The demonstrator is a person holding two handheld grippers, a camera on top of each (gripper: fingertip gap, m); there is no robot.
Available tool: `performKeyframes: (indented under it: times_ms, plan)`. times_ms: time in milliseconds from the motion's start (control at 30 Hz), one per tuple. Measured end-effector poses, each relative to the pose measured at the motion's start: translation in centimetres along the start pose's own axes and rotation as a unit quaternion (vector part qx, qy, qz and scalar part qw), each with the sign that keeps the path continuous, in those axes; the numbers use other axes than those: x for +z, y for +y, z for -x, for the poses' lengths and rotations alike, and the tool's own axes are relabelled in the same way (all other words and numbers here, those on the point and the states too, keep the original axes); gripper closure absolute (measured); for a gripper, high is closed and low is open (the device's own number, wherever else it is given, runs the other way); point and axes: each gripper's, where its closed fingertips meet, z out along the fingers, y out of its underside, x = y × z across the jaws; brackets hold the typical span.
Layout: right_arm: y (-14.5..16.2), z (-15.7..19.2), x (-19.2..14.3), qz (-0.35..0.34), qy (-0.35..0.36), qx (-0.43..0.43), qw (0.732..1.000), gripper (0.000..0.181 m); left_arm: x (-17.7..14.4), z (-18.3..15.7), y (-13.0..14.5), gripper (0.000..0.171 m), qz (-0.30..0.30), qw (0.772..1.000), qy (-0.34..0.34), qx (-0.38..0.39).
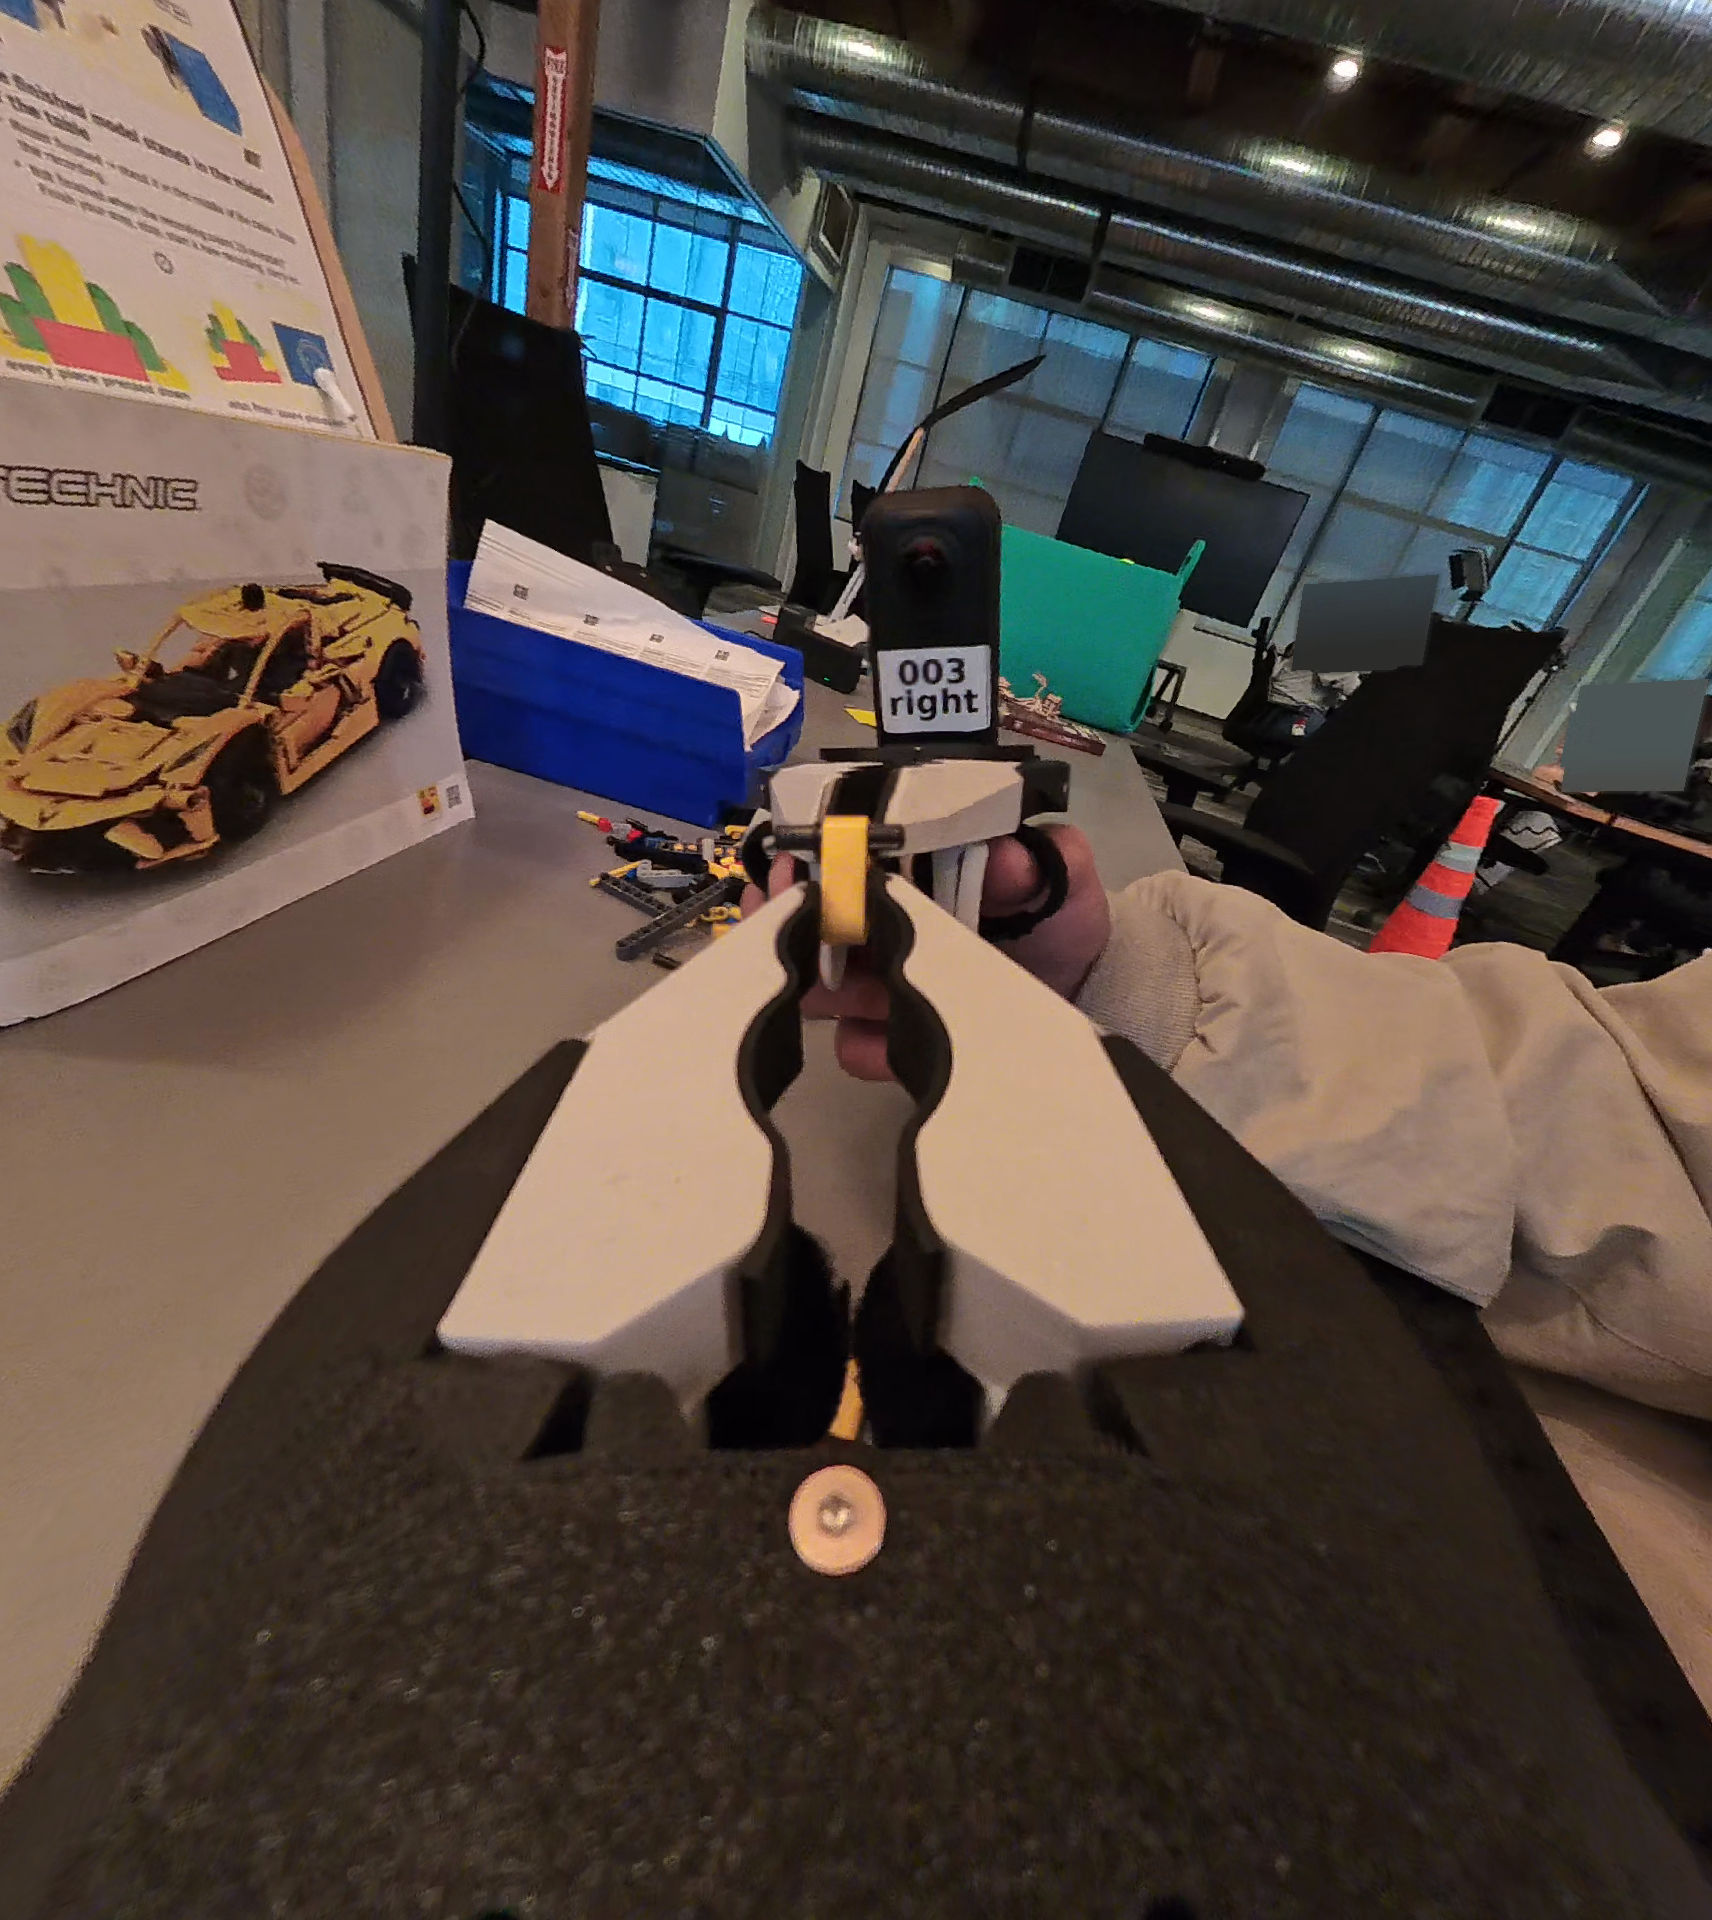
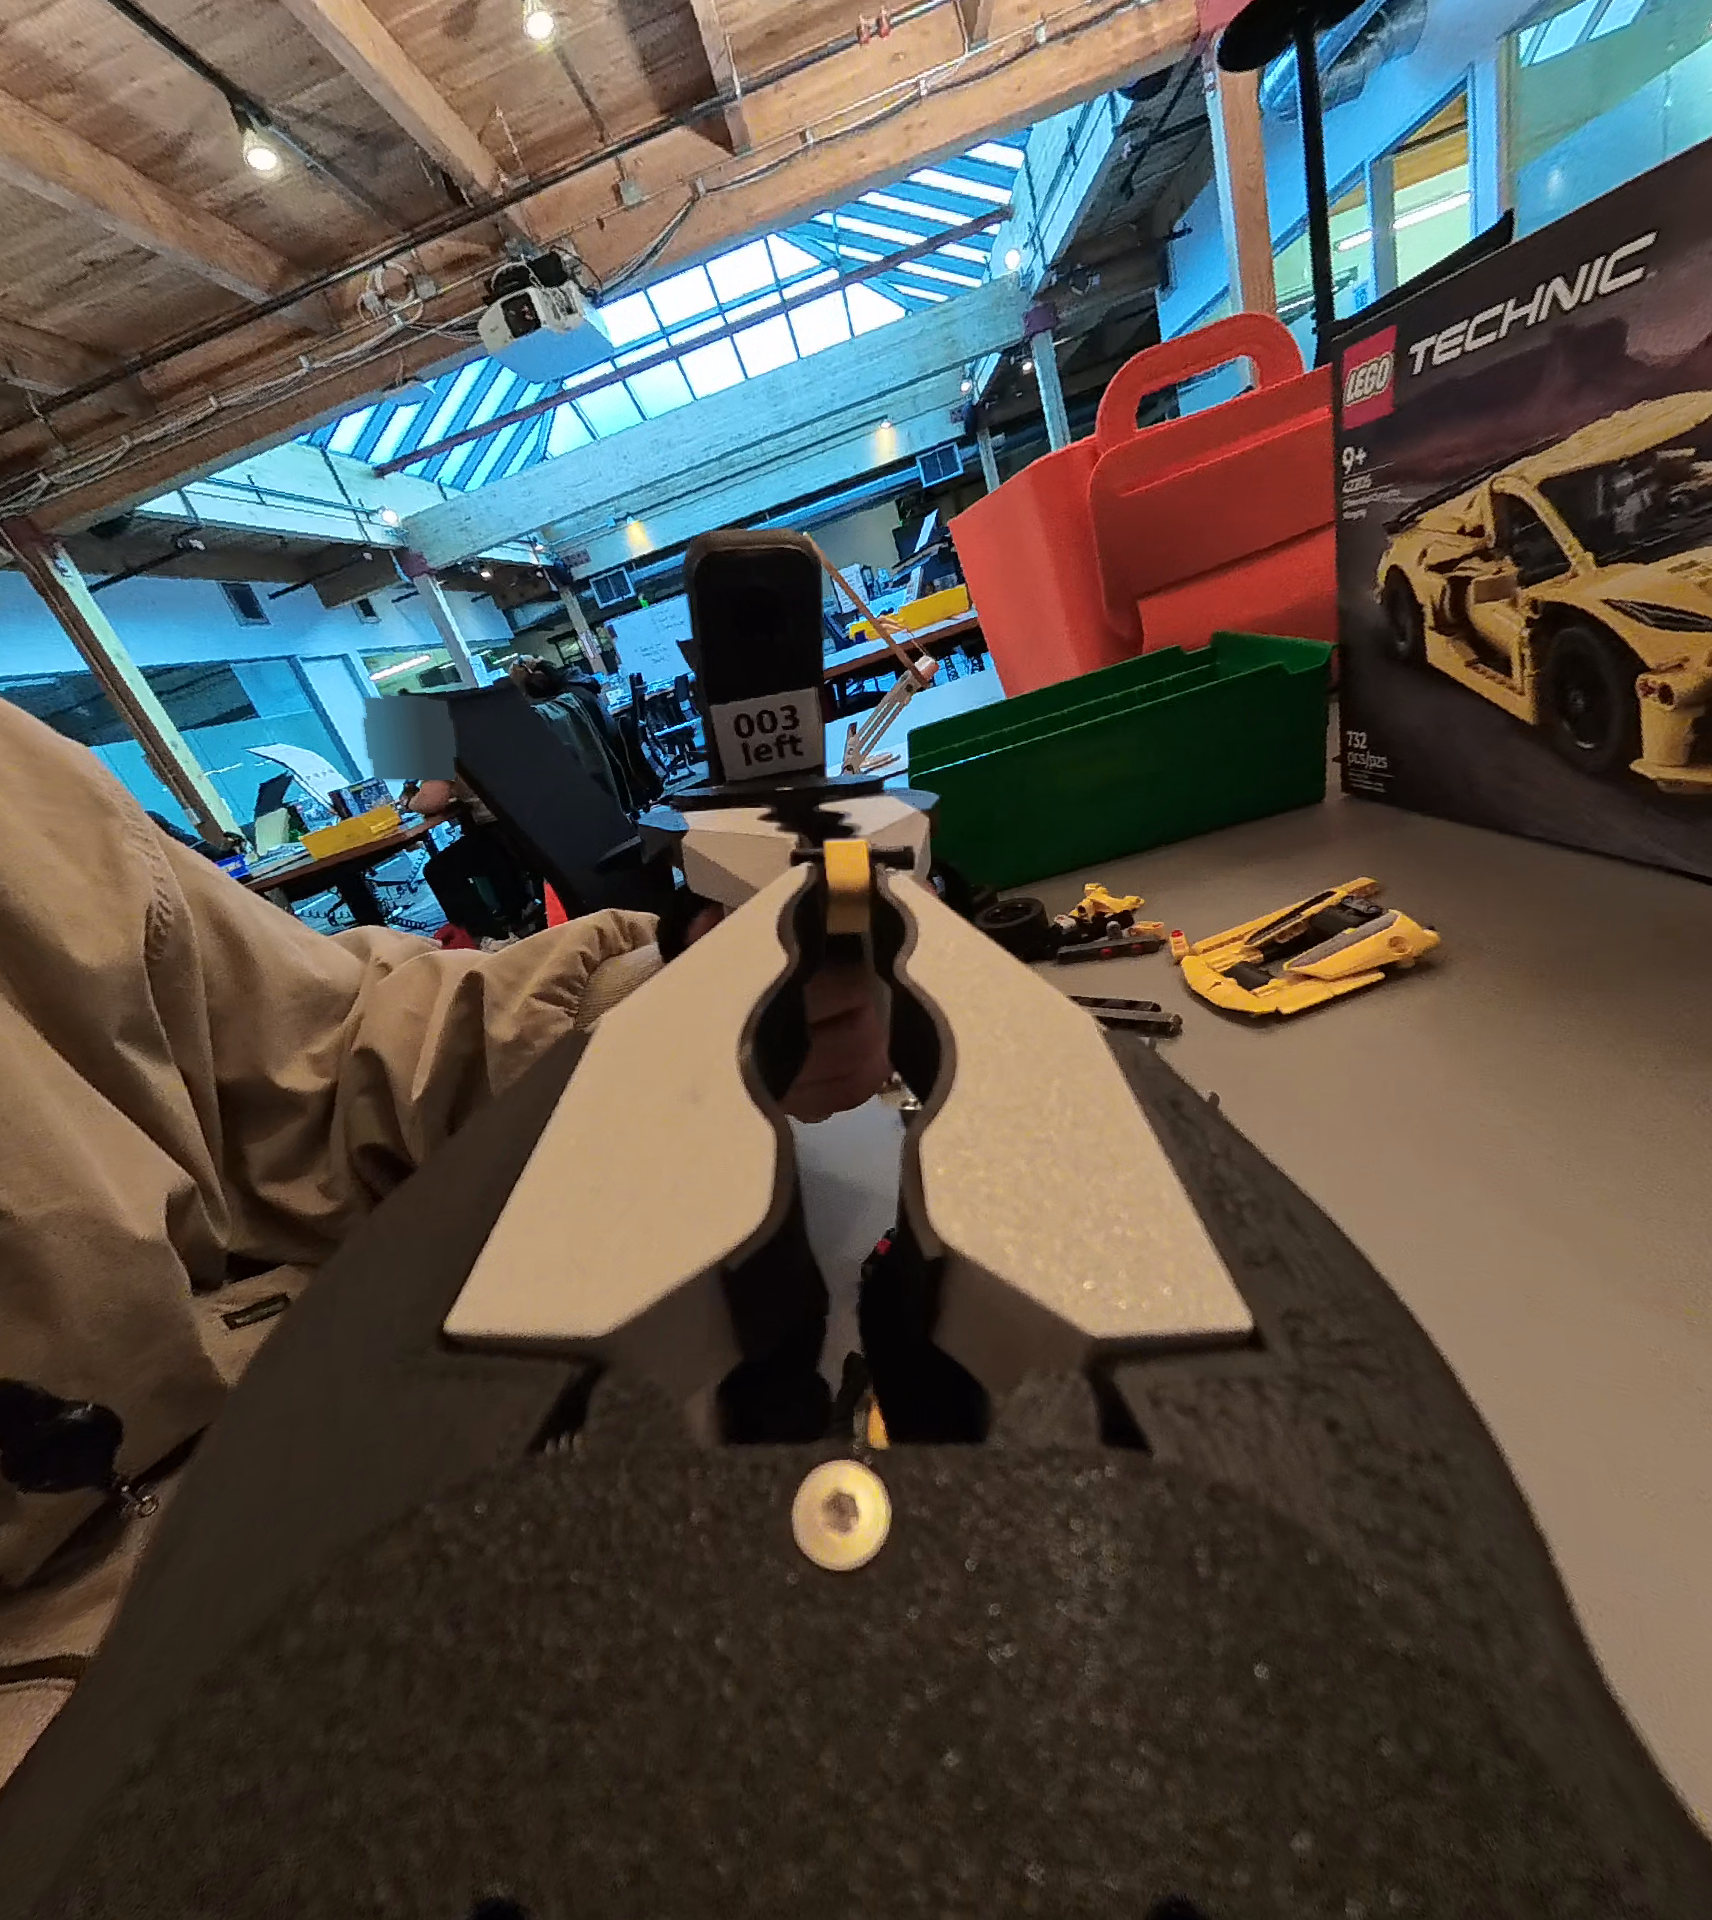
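Note:
My left gripper [image 1: 844, 902] and my right gripper [image 2: 847, 906] point at each other above a grey table [image 1: 260, 1091], tips almost meeting. Between them is a small yellow piece [image 1: 844, 873] with a thin black axle [image 1: 883, 840] through its top. It also shows in the right wrist view [image 2: 847, 883]. Both grippers' jaws are closed in on this piece from opposite sides. The right gripper [image 1: 883, 805] shows in the left wrist view, held by a hand [image 1: 1049, 914]. The left gripper [image 2: 810, 831] shows in the right wrist view.
An instruction booklet [image 1: 177, 707], a blue bin of papers [image 1: 603, 707] and loose parts [image 1: 670, 873] lie behind on one side. A set box [image 2: 1579, 582], green bin [image 2: 1122, 758], red tote [image 2: 1174, 509], yellow car section [image 2: 1309, 945] and black wheel [image 2: 1013, 920] are opposite.

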Motion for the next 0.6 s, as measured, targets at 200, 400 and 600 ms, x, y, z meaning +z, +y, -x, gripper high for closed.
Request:
performKeyframes:
  times_ms: [200,400,600]
  plan:
    - [-0.1,0.7,0.3,-0.011,-0.02,0.028,0.999,0.156,-0.2,0.1,0.0,0.165,-0.007,1.0,0.013,-0.023]
    - [0.3,-0.6,-0.1,-0.011,0.003,0.042,0.999,0.165,0.3,0.7,0.6,0.165,0.0,1.0,-0.019,-0.007]
    - [1.1,-1.6,-0.2,0.006,0.028,0.033,0.999,0.163,0.6,1.7,1.5,0.164,0.026,0.997,-0.071,0.031]
